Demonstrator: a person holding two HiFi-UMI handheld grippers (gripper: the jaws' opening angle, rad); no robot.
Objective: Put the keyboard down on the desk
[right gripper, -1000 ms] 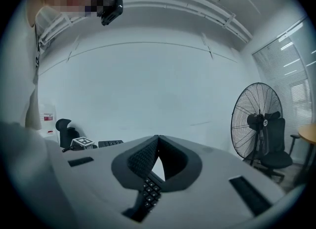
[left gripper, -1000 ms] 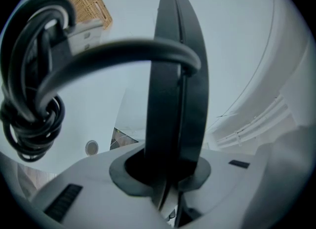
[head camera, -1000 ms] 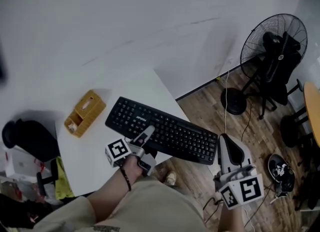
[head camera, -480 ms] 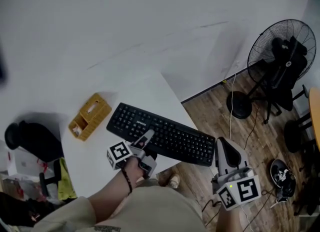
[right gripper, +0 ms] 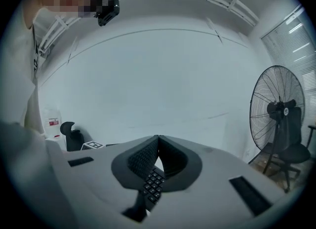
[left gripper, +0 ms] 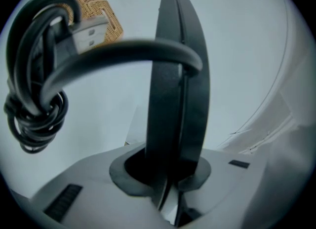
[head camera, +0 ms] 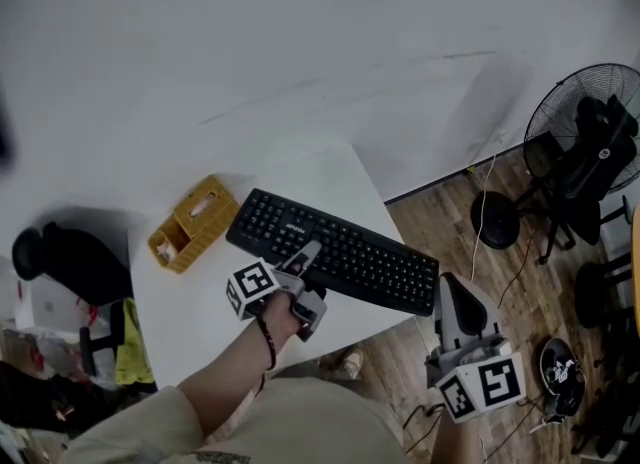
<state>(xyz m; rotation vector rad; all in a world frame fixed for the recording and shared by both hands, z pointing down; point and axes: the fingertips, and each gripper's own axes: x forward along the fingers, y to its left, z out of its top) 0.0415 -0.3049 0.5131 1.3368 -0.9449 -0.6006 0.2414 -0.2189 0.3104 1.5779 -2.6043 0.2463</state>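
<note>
The black keyboard [head camera: 345, 252] hangs slantwise over the white desk [head camera: 200, 322], its right end near the desk's right edge. My left gripper [head camera: 310, 252] is shut on its near long edge. My right gripper [head camera: 445, 282] is shut on its right end. In the left gripper view the keyboard [left gripper: 177, 75] stands edge-on between the jaws of the left gripper [left gripper: 170, 169], with its coiled black cable [left gripper: 34, 104] and USB plug [left gripper: 91, 30] hanging at the left. In the right gripper view the keys [right gripper: 153, 183] show under the closed tips of the right gripper [right gripper: 157, 141].
A yellow woven basket [head camera: 195, 222] sits on the desk just left of the keyboard. A black chair [head camera: 70, 262] stands beside the desk's left edge. A standing fan [head camera: 590, 142] and a shoe [head camera: 560, 364] are on the wooden floor at the right.
Both grippers have carried the keyboard further over the desk, toward the yellow basket, and slightly lower. The grips are unchanged.
</note>
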